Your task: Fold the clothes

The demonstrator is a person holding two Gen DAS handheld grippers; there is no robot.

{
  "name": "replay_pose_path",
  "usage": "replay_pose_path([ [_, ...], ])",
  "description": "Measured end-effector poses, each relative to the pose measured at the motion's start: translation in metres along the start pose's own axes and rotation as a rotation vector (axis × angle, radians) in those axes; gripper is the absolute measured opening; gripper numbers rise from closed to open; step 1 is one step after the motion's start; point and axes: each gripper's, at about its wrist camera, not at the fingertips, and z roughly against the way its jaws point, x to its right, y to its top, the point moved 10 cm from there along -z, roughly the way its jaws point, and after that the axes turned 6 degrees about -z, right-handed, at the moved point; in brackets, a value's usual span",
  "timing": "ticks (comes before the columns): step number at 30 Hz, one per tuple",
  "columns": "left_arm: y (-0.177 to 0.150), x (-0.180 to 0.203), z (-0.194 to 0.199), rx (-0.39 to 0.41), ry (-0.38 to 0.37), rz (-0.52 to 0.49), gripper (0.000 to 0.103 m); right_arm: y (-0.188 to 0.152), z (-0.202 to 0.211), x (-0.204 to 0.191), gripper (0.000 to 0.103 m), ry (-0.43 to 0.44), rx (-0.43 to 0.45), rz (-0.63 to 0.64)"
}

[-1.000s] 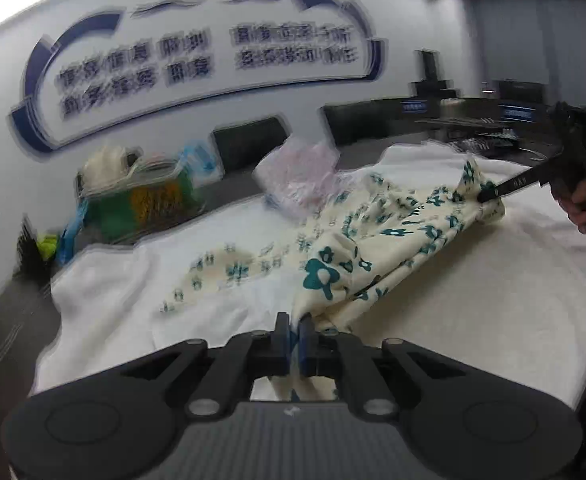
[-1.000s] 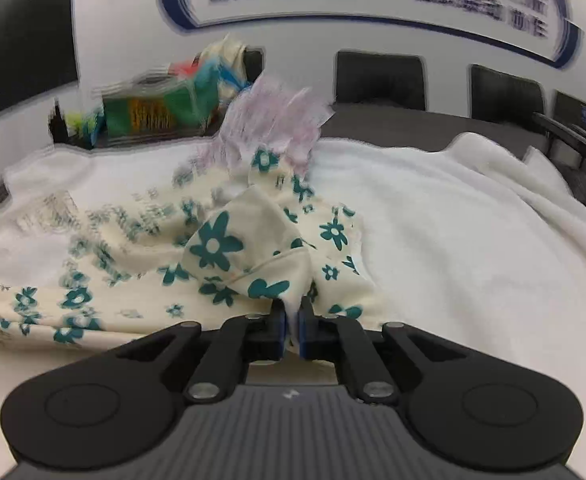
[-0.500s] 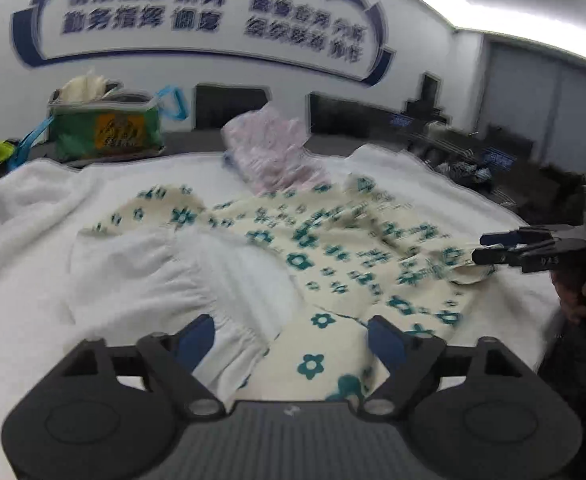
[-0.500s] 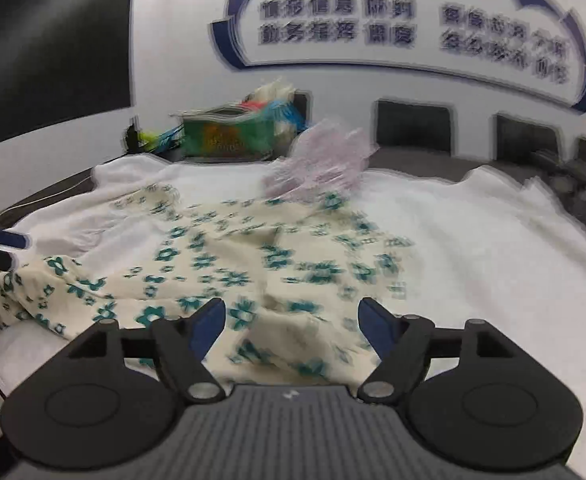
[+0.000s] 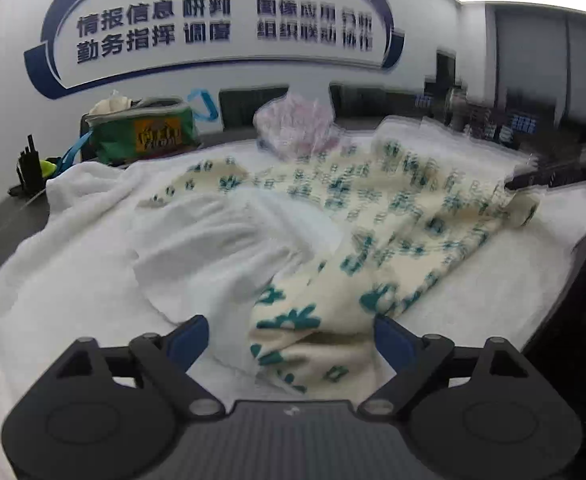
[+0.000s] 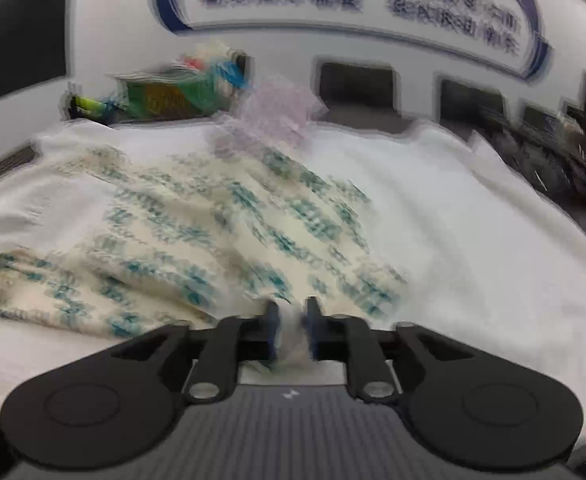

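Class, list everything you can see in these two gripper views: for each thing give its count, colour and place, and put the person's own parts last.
Floral garment: one, cream with teal flowers, spread on the towel.
White towel: one, white, covering the table.
Pink garment: one, pale pink, crumpled at the towel's far edge.
Green bag: one, green with orange label, far left beyond the towel.
Wall sign: one, blue lettering on white wall.
Left gripper: one, black with blue pads, open above the garment's near end.
Right gripper: one, black, jaws just been closing, with garment fabric between them.
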Motion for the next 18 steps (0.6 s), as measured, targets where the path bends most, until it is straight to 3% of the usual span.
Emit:
replay_pose_path([
  [1,-0.001,0.002,-0.005,-0.016,0.008,-0.035,0.053,0.003,-0.001,-0.018,0.048,0.033,0.007,0.041],
  [2,0.001,0.003,-0.005,-0.013,-0.01,-0.058,0.026,0.004,-0.006,-0.037,0.048,0.062,-0.003,0.091],
  [3,0.004,0.003,-0.005,-0.008,-0.019,-0.086,0.008,0.003,-0.012,-0.053,0.048,0.08,-0.018,0.133],
  [5,0.013,-0.006,0.004,0.028,0.13,-0.209,0.008,-0.003,-0.032,-0.07,0.048,0.089,-0.066,0.167],
  [7,0.021,-0.015,0.019,0.07,0.23,-0.329,0.008,-0.01,-0.047,-0.07,0.045,0.079,-0.117,0.141],
  [9,0.022,-0.026,0.031,0.078,0.227,-0.294,0.004,-0.016,-0.057,-0.066,0.042,0.07,-0.155,0.099],
  [11,0.008,-0.039,0.032,0.037,0.261,-0.289,0.01,-0.016,-0.057,-0.058,0.042,0.068,-0.166,0.049],
  [13,-0.017,-0.055,0.029,-0.035,0.264,-0.239,0.012,-0.016,-0.056,-0.053,0.042,0.051,-0.182,0.036],
  [15,-0.032,-0.077,0.03,-0.07,0.263,-0.093,0.012,-0.017,-0.054,-0.05,0.043,0.032,-0.199,0.035],
  [18,-0.027,-0.098,0.046,0.014,0.211,0.133,0.017,0.002,-0.047,-0.059,0.043,0.058,-0.155,0.054],
])
